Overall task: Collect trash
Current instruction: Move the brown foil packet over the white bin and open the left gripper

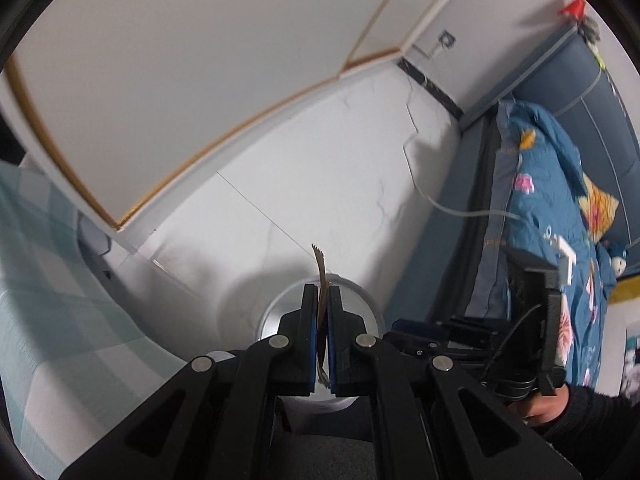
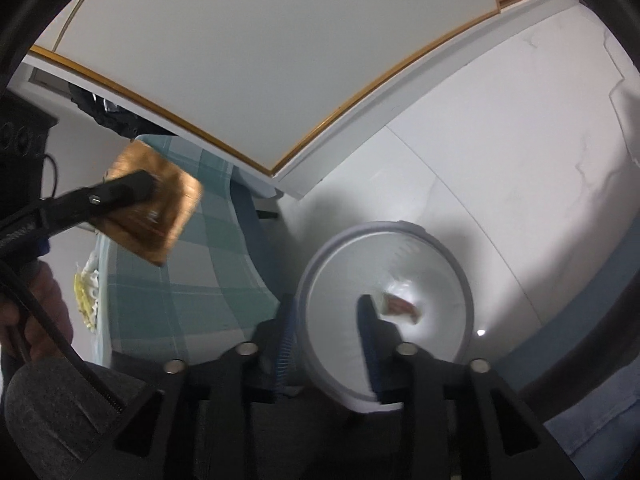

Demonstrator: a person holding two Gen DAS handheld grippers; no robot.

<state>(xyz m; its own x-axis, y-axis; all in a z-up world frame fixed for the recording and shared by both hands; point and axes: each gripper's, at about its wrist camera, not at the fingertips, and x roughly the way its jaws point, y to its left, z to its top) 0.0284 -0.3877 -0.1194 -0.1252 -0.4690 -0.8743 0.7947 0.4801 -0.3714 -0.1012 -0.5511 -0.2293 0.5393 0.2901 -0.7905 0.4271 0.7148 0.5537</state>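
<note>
My left gripper (image 1: 323, 294) is shut on a flat brown wrapper (image 1: 320, 268), seen edge-on between its blue pads. In the right wrist view the same wrapper (image 2: 168, 208) shows as a gold-brown square held by the left gripper (image 2: 136, 190) above the bed edge. A round white trash bin (image 2: 384, 300) stands on the floor, with a small red and white scrap (image 2: 400, 306) inside. My right gripper (image 2: 326, 312) is open over the bin's left rim. The bin (image 1: 360, 296) also shows just beyond my left fingertips.
A bed with a teal checked sheet (image 2: 200, 276) lies left of the bin. A white cabinet with gold trim (image 2: 280, 80) stands behind. A blue floral quilt (image 1: 552, 208) and a white cable (image 1: 452, 210) are on the right. The floor is white tile (image 1: 320, 184).
</note>
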